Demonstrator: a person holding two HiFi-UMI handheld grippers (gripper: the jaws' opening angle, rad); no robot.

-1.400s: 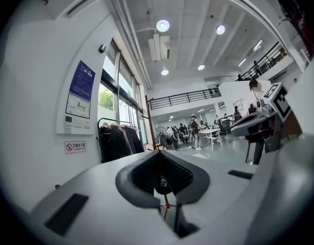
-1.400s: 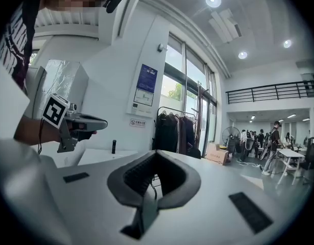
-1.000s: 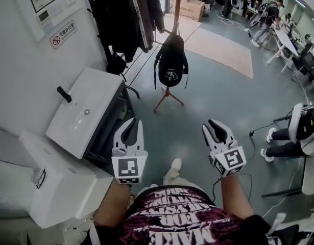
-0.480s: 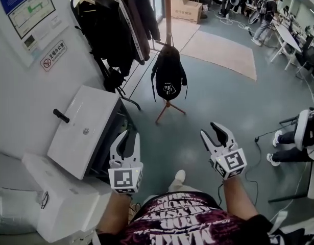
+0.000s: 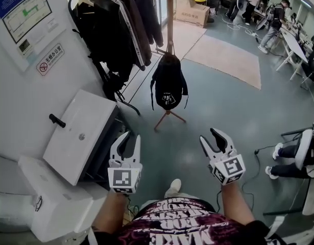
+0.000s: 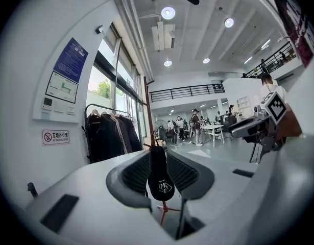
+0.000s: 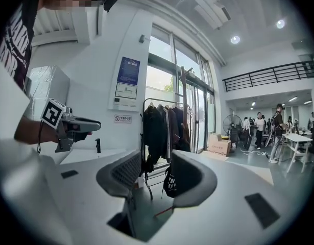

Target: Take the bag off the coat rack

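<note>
A black bag (image 5: pixel 168 88) with a small white logo hangs from the red-brown coat rack (image 5: pixel 170 14), well ahead of both grippers. In the head view my left gripper (image 5: pixel 131 139) is held low at the left, open and empty. My right gripper (image 5: pixel 210 138) is level with it at the right; its jaws are opening, with nothing between them. In the left gripper view the bag (image 6: pixel 160 180) shows far off through the gap of the left gripper (image 6: pixel 161 176). In the right gripper view the bag (image 7: pixel 168 182) is half hidden behind one jaw of the right gripper (image 7: pixel 155 180).
A rail of dark coats (image 5: pixel 118 24) stands left of the coat rack. A white cabinet (image 5: pixel 80 134) and a white box (image 5: pixel 54 203) are close on my left. A beige rug (image 5: pixel 228 57), a cardboard box (image 5: pixel 192 9) and people at tables (image 5: pixel 271 14) lie beyond. A person sits at the right (image 5: pixel 299 152).
The bag and rack sit lower in the head view and look a little nearer. Both grippers have sunk slightly in the frame. The right gripper's jaws have spread wider.
</note>
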